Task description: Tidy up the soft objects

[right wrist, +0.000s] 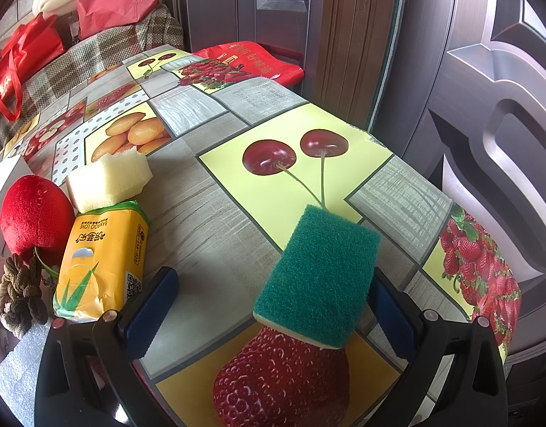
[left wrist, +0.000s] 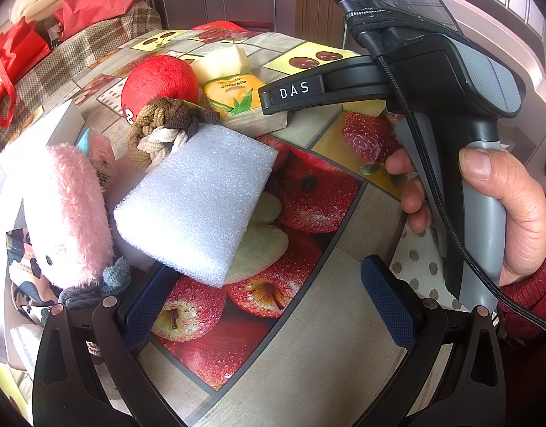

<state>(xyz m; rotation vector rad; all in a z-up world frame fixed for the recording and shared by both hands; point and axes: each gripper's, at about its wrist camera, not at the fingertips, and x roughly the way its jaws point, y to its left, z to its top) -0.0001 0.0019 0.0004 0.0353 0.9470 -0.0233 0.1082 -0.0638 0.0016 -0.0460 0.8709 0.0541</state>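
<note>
both claws are held open: the left claw (left wrist: 269, 306) near a white foam block (left wrist: 198, 203), the right claw (right wrist: 273, 313) around a green sponge (right wrist: 319, 274) on the worktop (right wrist: 208, 213).

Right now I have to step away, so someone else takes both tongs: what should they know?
Left tongs: open, empty, over the table, near the white foam block.
Right tongs: open, with the green sponge lying between the fingers against the right one, not clamped.
Grouped at the left: red plush, yellow sponge, tissue pack, brown hair ties, pink plush.
Done: most soft things look gathered there.
Left: probably the green sponge, which lies alone on the right, and perhaps the foam block.
</note>
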